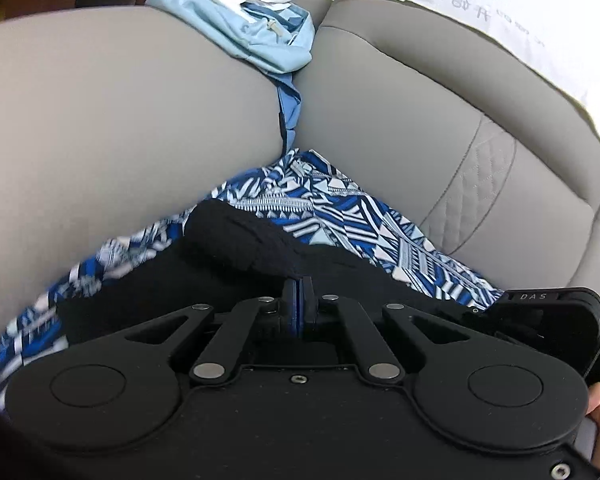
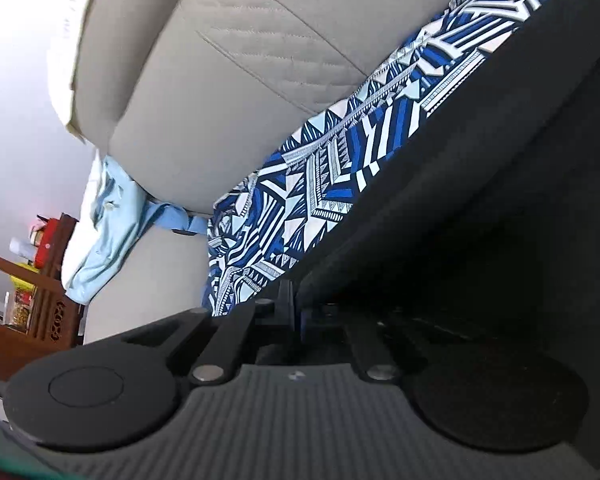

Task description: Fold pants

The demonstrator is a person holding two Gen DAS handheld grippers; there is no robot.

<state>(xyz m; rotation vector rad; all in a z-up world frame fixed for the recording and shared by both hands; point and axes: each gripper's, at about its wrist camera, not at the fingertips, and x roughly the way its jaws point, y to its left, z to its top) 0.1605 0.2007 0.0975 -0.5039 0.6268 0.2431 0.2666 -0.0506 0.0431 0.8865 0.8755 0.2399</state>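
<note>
Black pants (image 1: 228, 248) lie bunched on a blue-and-white patterned cloth (image 1: 340, 208) on a grey sofa seat. My left gripper (image 1: 298, 284) has its jaws pressed together on the near edge of the black pants. In the right wrist view the black pants (image 2: 500, 160) fill the right side as a raised dark sheet over the patterned cloth (image 2: 320, 168). My right gripper (image 2: 290, 292) has its jaws together, pinching the black pants' edge. The other gripper's body (image 1: 552, 308) shows at the right of the left wrist view.
Grey sofa cushions (image 1: 100, 112) and the backrest (image 1: 440, 92) lie ahead. A light blue garment (image 1: 256, 36) is wedged in the cushion gap. White fabric (image 1: 520, 12) drapes the backrest. A wooden shelf with jars (image 2: 32, 280) stands at the left in the right wrist view.
</note>
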